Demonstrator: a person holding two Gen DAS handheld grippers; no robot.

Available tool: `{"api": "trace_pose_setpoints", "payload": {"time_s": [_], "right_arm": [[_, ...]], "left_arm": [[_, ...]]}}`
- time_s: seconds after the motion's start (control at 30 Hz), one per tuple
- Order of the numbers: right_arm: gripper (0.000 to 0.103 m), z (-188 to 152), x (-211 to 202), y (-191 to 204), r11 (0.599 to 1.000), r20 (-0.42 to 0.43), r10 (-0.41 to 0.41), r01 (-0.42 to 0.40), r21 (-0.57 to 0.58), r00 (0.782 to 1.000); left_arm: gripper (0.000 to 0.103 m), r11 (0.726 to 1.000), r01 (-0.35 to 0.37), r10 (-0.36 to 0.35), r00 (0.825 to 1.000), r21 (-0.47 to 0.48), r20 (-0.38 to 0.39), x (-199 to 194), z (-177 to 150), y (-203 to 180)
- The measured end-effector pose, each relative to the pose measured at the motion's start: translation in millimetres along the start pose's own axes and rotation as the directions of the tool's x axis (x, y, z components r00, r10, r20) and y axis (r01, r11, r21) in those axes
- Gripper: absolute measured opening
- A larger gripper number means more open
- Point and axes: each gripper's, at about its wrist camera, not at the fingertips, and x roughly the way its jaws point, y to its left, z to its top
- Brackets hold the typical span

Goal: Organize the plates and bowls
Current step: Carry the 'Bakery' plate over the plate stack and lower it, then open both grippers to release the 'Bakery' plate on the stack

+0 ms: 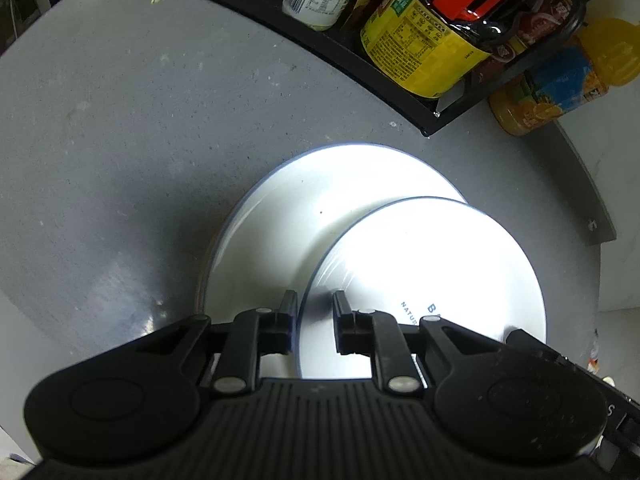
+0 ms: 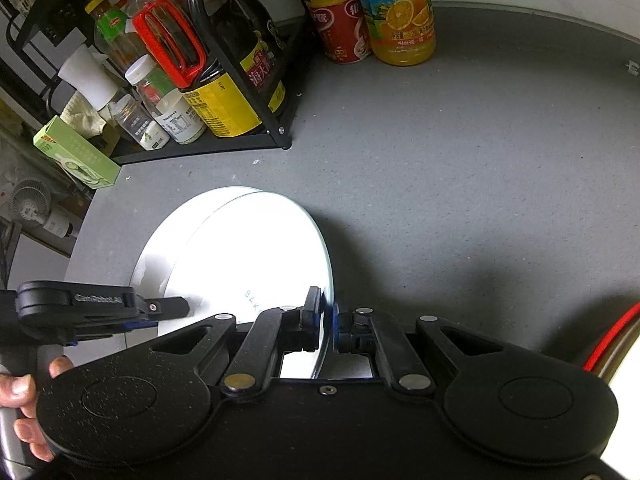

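Observation:
A large white plate [image 1: 272,232] lies on the grey counter [image 1: 120,140]. Over it a smaller white plate [image 1: 432,264] is held tilted, its printed underside facing me. My left gripper [image 1: 314,304] is shut on the small plate's near-left rim, one finger on each side of the edge. A finger [image 1: 524,340] of the right gripper touches the rim at lower right. In the right wrist view my right gripper [image 2: 329,312] is shut on the small plate [image 2: 248,256] at its right rim. The left gripper [image 2: 172,314] holds the opposite edge, and the large plate [image 2: 160,248] shows behind.
A black wire rack [image 2: 276,120] at the back holds a soy sauce bottle [image 2: 236,92] and jars. Red cans [image 2: 340,28] and an orange juice bottle [image 2: 404,12] stand beside it. A green box [image 2: 76,152] lies left of the rack. A hand [image 2: 20,392] grips the left handle.

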Motion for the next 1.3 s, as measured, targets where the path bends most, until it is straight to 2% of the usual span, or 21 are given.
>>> {"api": "trace_pose_setpoints", "payload": {"time_s": [0.2,0.3,0.4,0.5,0.87,0.93,1.17,1.3], "right_arm": [[0.007,0,0,8,0.999,0.015,-0.030,0.030,-0.043,0.999],[0.008,0,1,10,0.998,0.021,-0.040,0.041,-0.052,0.999],[0.008,1,1,8,0.998,0.021,-0.035,0.036,-0.045,0.999],[0.008,1,3,9,0.998,0.015,-0.037,0.038,-0.046,0.999],[0.010,-1,10,15,0.996,-0.009,-0.056,0.055,-0.070,0.998],[0.011,-1,11,15,0.996,-0.012,-0.058,0.057,-0.072,0.998],[0.026,-1,14,14,0.994,-0.020,-0.082,0.080,-0.073,0.996],[0.029,-1,18,14,0.995,-0.029,-0.082,0.080,-0.067,0.996]], "left_arm": [[0.017,0.999,-0.010,0.009,1.000,0.037,0.018,-18,7,-5],[0.030,0.999,-0.009,0.007,0.999,0.043,0.048,-31,10,-8],[0.043,0.997,-0.046,0.039,0.992,0.059,0.117,-43,11,-12],[0.047,0.995,-0.075,0.066,0.988,0.061,0.140,-44,12,-10],[0.048,0.997,-0.061,0.058,0.996,0.037,0.067,-19,6,-1],[0.048,0.997,-0.065,0.062,0.995,0.045,0.074,-18,3,-3],[0.044,0.996,-0.078,0.074,0.993,0.051,0.089,-20,2,-3],[0.044,0.992,-0.103,0.093,0.989,0.078,0.117,-27,3,-6]]}}
